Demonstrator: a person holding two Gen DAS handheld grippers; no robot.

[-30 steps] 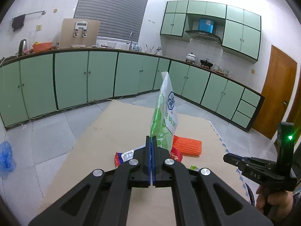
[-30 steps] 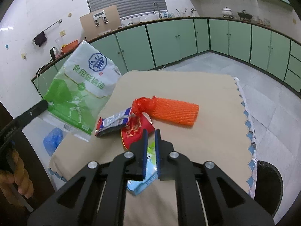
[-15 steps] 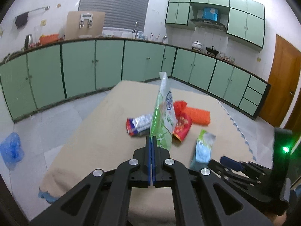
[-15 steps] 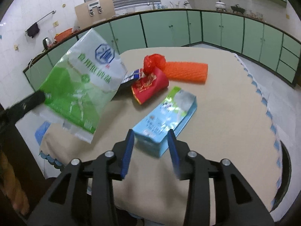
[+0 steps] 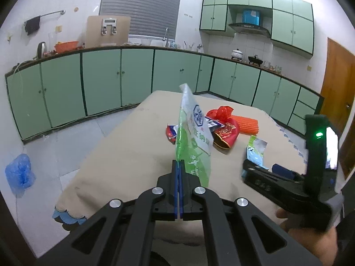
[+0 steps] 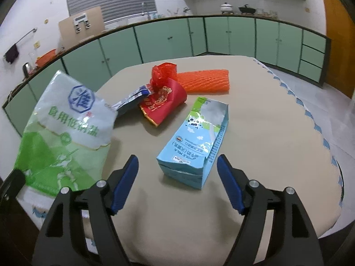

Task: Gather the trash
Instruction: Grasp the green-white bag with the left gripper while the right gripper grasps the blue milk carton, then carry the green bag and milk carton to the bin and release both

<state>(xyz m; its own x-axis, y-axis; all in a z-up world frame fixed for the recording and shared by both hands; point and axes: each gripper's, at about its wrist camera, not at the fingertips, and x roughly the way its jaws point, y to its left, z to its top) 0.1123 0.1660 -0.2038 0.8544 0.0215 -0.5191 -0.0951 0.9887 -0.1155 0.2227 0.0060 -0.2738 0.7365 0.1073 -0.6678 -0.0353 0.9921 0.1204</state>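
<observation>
My left gripper (image 5: 178, 163) is shut on the edge of a green and white plastic bag (image 5: 192, 137), held upright above the near left part of the table; the bag also shows in the right wrist view (image 6: 64, 133). My right gripper (image 6: 177, 161) is wide open and empty, its fingers on either side of the near end of a blue milk carton (image 6: 195, 141) lying on the table. Beyond the carton lie a red pouch (image 6: 164, 104), a silver and blue wrapper (image 6: 131, 102), a crumpled red plastic bag (image 6: 163, 73) and an orange foam net (image 6: 204, 81).
The table (image 6: 266, 137) has a beige cloth with a blue scalloped edge. Green kitchen cabinets (image 5: 99, 82) run along the walls. A blue plastic bag (image 5: 20, 173) lies on the floor at left. A wooden door (image 5: 339, 88) stands at right.
My right gripper has opened wide and pulled back, bringing the milk carton between its fingers. My left gripper has drawn back from the table with the bag.
</observation>
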